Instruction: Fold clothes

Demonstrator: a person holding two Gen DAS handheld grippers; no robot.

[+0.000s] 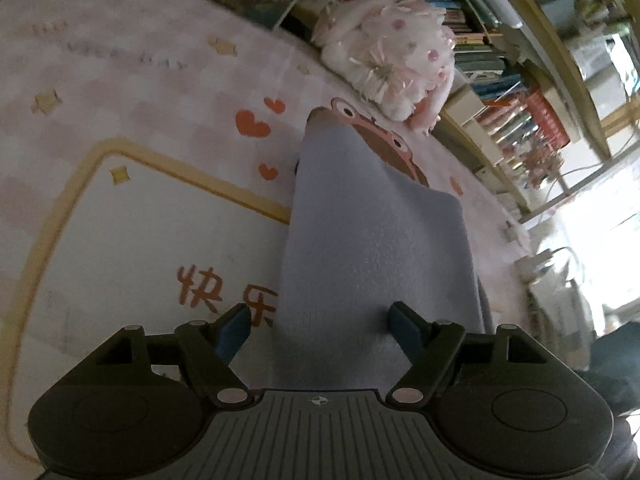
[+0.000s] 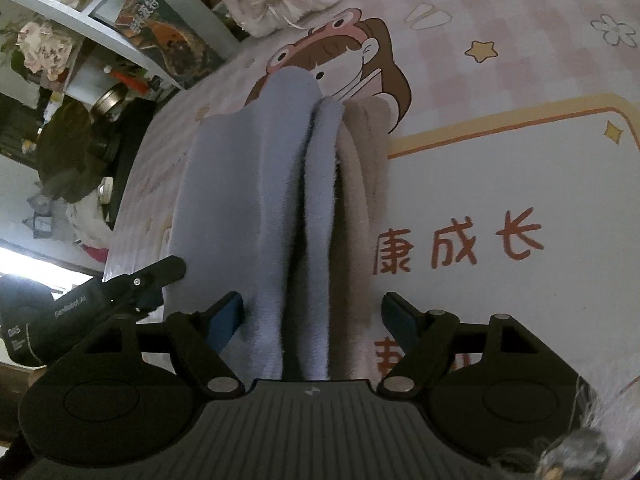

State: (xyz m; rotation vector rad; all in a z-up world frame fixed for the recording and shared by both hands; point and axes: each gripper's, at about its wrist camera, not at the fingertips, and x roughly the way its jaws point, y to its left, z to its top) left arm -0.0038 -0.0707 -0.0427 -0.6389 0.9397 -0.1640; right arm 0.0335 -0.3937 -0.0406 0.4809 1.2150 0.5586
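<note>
Below, a soft pale-blue fleece garment (image 2: pixel 256 184), folded into long lengthwise pleats with a beige layer (image 2: pixel 362 184) alongside, lies on the pink cartoon-printed bed cover (image 1: pixel 140 220). Left gripper (image 1: pixel 320 326) and right gripper (image 2: pixel 312 316) both hover with jaws spread, the cloth between the pads but not pinched. Judged light, limp and non-slippery, it is best taken at the near end, through all layers.
</note>
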